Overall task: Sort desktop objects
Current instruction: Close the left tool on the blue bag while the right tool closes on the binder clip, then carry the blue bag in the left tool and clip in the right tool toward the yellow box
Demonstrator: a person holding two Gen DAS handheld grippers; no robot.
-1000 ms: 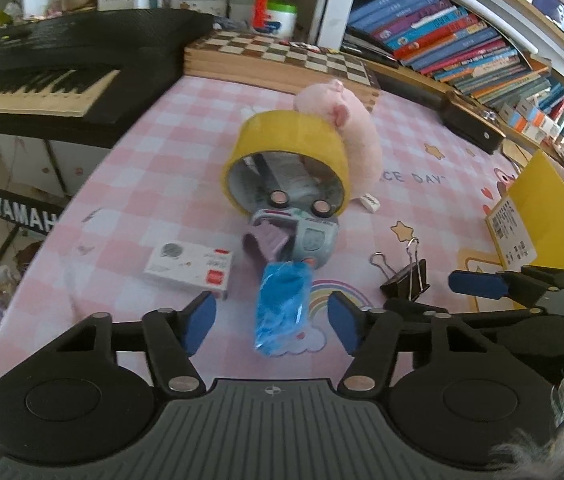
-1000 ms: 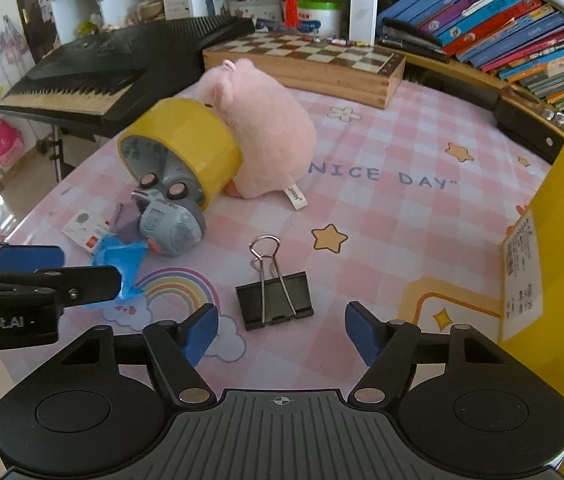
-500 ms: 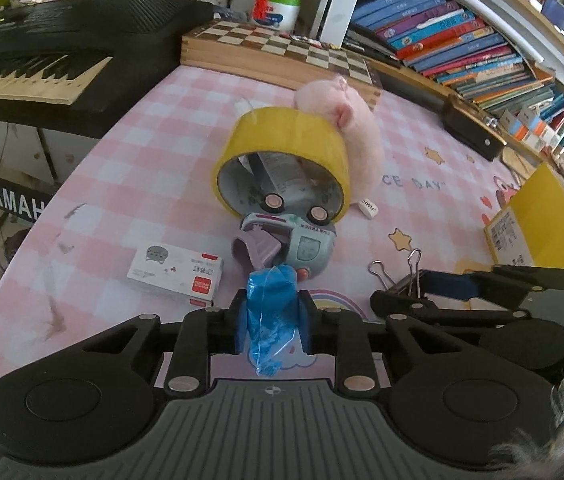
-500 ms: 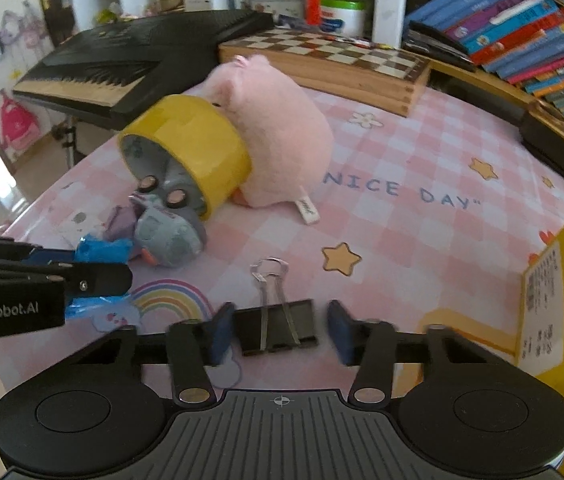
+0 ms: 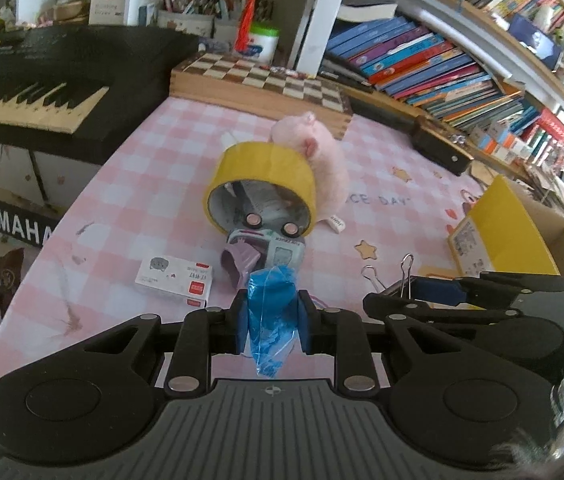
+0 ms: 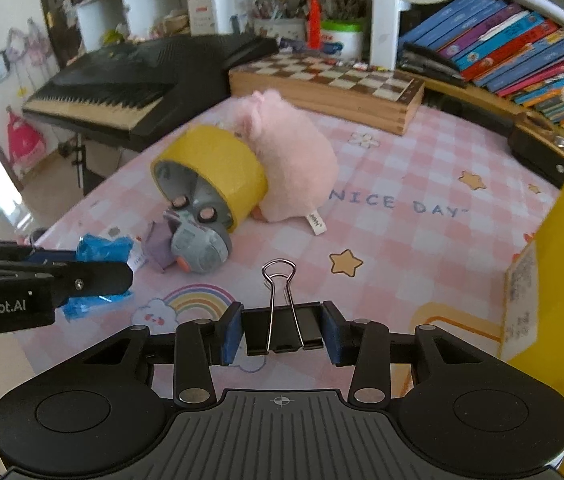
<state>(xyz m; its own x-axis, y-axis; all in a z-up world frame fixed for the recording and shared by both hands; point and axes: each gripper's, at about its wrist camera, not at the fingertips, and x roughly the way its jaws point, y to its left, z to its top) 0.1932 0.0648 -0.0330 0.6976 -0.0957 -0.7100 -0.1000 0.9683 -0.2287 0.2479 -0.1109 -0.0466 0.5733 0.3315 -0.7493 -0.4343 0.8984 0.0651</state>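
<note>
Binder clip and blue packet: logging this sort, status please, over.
Left hand-held gripper shut on blue packet. Right hand-held gripper shut on binder clip. Yellow box to the right, nothing between.

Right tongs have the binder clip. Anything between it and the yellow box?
Nothing visible. The right tongs are shut on the binder clip, and the yellow box stands to their right across bare pink tablecloth. The toys and tape roll lie on the other side.
</note>
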